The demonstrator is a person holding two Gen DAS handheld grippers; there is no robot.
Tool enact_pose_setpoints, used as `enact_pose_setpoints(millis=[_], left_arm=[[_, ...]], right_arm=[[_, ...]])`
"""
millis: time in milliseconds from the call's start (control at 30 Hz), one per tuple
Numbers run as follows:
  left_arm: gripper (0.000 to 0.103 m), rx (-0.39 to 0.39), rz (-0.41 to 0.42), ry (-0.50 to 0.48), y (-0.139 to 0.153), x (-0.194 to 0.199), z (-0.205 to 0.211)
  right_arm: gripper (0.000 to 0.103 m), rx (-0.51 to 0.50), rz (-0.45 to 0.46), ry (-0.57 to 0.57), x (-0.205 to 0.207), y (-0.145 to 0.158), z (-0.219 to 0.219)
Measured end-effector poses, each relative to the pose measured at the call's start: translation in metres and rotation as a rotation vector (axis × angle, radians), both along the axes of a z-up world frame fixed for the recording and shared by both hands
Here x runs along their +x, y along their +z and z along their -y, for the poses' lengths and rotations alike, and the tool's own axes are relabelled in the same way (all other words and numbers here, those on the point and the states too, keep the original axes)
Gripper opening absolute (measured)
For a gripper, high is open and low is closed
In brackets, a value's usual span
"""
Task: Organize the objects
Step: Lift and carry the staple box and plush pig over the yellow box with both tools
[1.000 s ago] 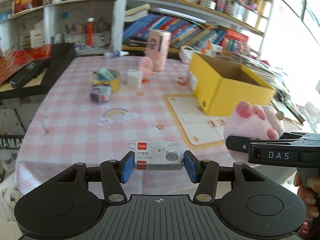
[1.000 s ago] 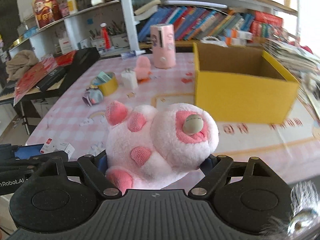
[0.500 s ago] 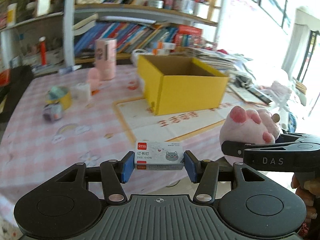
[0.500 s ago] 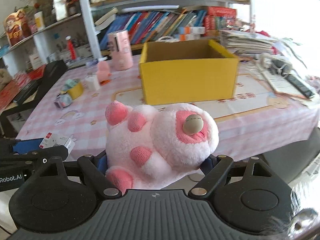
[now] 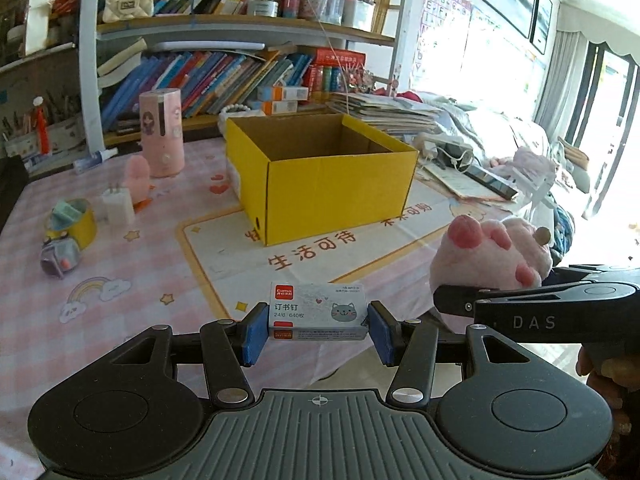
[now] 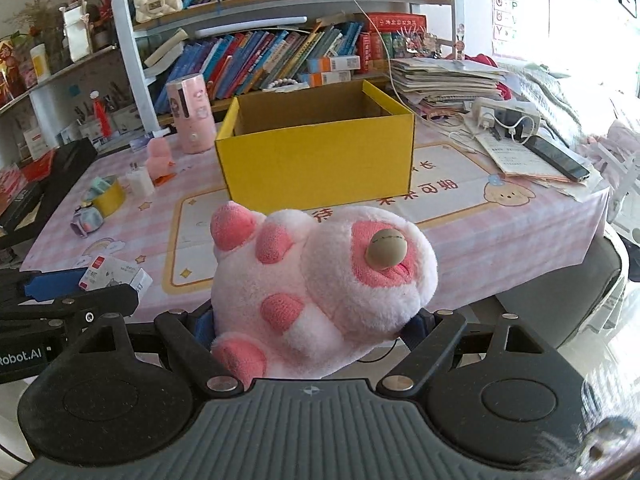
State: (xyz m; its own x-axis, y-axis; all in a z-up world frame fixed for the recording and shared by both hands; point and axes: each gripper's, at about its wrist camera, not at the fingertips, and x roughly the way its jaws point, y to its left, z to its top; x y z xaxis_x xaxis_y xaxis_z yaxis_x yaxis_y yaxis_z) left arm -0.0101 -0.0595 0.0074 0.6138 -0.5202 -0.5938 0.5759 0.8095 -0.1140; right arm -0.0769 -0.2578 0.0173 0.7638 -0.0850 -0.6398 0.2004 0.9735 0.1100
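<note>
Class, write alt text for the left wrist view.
The left claw grips a small staples box above a pink checked table, facing an open yellow box. At right, the right claw holds a pink plush toy.

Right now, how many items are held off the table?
2. Staple box clamped in the left gripper; pink plush paw clamped in the right gripper, both short of the yellow box.

I'm working in a lived-in home room, part study, part living space. Crowded bookshelves (image 5: 224, 68) line the wall, a pink checked tablecloth (image 5: 132, 264) with rainbows covers the table, an alphabet poster (image 6: 516, 4) hangs beside a bright window, and bedding (image 5: 500, 136) is heaped nearby.
</note>
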Motion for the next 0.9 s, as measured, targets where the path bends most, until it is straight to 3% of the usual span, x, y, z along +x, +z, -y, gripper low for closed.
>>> enact_pose_setpoints(millis=[900], left_arm=[[0.051, 0.006, -0.019, -0.007, -0.003, 0.052, 0.039]], right_arm=[[0.084, -0.007, -0.045, 0.025, 0.062, -0.004, 0.033]])
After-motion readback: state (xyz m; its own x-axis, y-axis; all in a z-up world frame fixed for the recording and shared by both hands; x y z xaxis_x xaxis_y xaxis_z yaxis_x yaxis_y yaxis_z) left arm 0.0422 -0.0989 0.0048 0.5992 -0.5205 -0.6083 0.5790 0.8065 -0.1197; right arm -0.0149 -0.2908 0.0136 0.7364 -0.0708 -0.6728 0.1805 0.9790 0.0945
